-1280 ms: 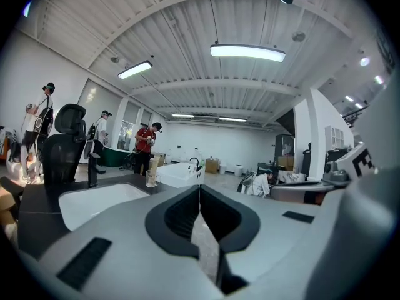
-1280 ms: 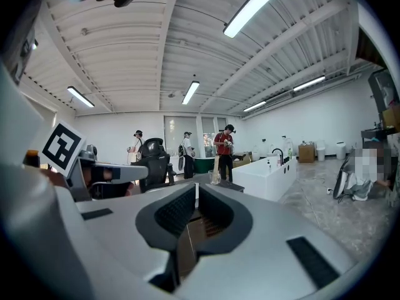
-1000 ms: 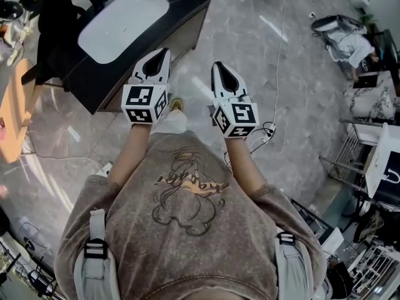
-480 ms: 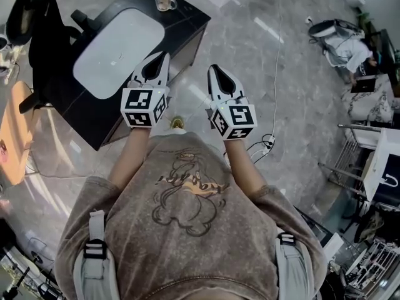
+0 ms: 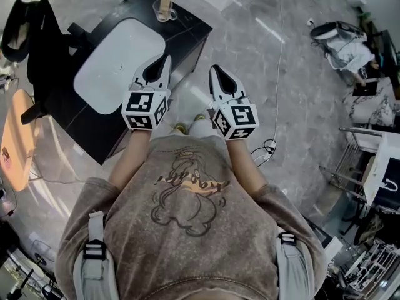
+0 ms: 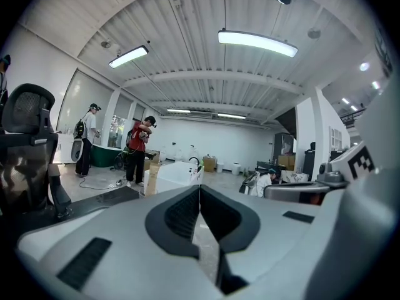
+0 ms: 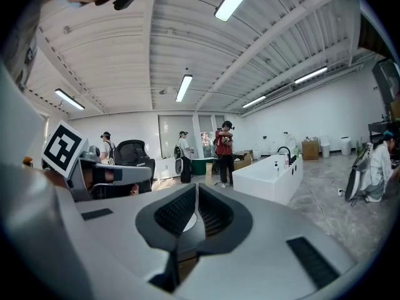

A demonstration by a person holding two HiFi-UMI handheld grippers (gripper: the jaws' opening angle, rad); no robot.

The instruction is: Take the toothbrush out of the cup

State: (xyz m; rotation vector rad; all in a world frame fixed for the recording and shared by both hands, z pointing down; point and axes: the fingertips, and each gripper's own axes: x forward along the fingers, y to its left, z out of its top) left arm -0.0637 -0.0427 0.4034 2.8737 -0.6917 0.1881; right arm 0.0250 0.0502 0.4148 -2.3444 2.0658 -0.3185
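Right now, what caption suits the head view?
Person faces black vanity with basin, left gripper and right gripper forward, jaws shut; cup at far corner.

Head view: high above the person, facing steeply down. The sink [image 5: 119,55] lies just ahead of the left hand-held gripper [image 5: 166,60] and right hand-held gripper [image 5: 213,69].

Both gripper views: close behind their own jaws, facing about level across the hall. Shared: a distant white tub [image 6: 175,175] and a person in red [image 6: 139,145].
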